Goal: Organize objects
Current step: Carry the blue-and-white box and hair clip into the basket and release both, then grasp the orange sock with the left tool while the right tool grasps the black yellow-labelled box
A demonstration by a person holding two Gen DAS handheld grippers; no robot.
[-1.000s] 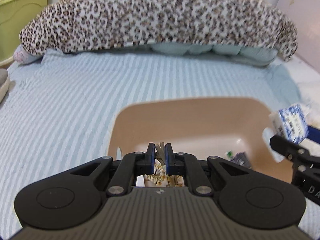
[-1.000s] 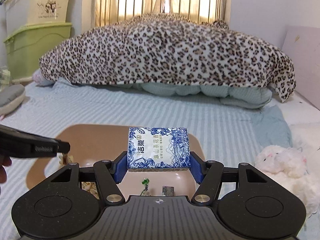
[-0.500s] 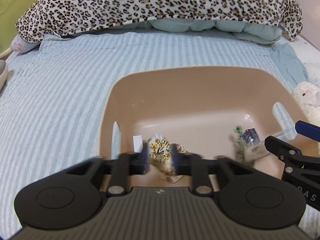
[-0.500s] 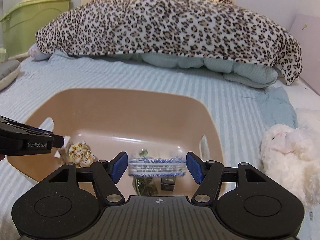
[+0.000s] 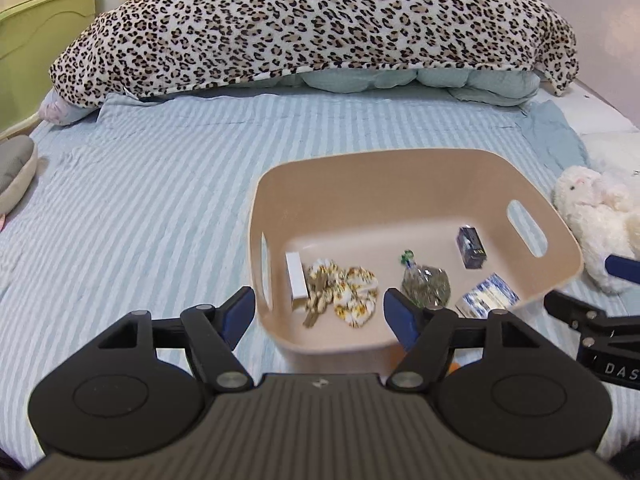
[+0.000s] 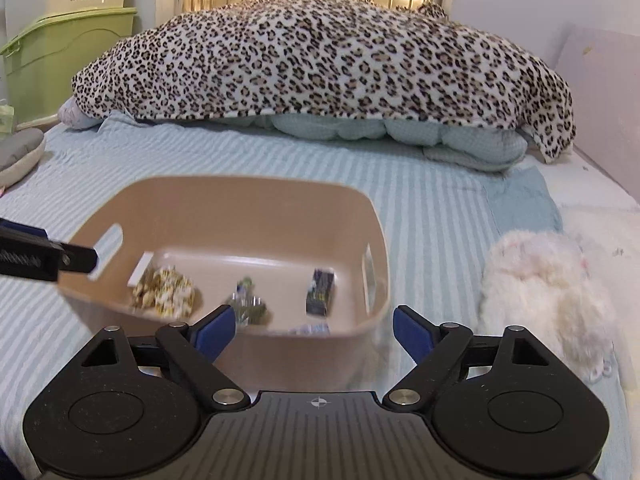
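A tan plastic basket (image 5: 400, 176) sits on the striped bed; it also shows in the right wrist view (image 6: 240, 196). In it lie a floral scrunchie (image 5: 348, 288), a white box (image 5: 297, 280), a green packet (image 5: 426, 286), a dark small box (image 5: 472, 247) and a blue-and-white tissue pack (image 5: 486, 300). My left gripper (image 5: 320, 316) is open and empty at the basket's near rim. My right gripper (image 6: 310, 328) is open and empty, just before the basket's near wall.
A white plush toy (image 6: 548, 292) lies right of the basket. A leopard-print blanket (image 5: 320, 28) is heaped at the far end of the bed. Green storage bins (image 6: 60, 52) stand at the far left. A grey cushion (image 5: 14, 172) lies at the left edge.
My left gripper let go of the scrunchie and my right let go of the tissue pack; both now lie in the basket. Both grippers opened wide and pulled back.
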